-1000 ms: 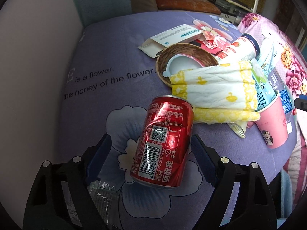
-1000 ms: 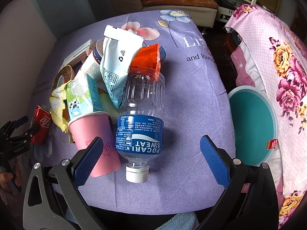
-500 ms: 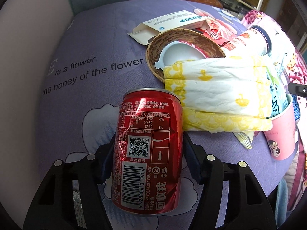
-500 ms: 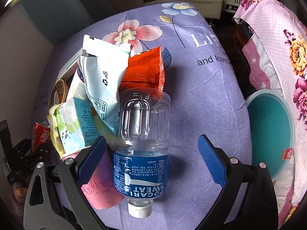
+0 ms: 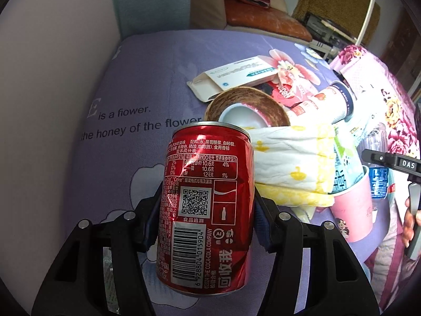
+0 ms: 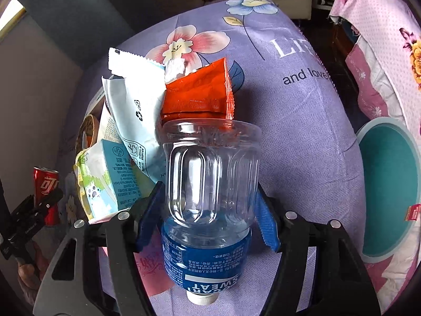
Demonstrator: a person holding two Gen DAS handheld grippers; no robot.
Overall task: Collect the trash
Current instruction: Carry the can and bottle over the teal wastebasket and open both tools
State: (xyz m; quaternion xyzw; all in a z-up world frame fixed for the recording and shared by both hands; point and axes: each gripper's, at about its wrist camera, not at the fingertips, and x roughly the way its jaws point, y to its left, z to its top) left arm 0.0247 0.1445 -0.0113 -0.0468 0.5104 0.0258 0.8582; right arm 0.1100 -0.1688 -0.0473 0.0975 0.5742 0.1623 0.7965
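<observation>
Trash pile sitting mid-bedspread [image 6: 302,137]; I'm clamping left gripper [image 5: 208,218] on can [image 5: 208,205], right gripper [image 6: 208,218] just closing across bottle [image 6: 210,197], bin [image 6: 389,192] lying off right edge

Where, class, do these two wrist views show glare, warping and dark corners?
Left wrist view: white glare streaks the dented Coca-Cola can; the printed lines on the purple cloth bow. Right wrist view: highlights glint on the clear Pocari Sweat bottle; the teal bin stretches oval. Both have black corners.
</observation>
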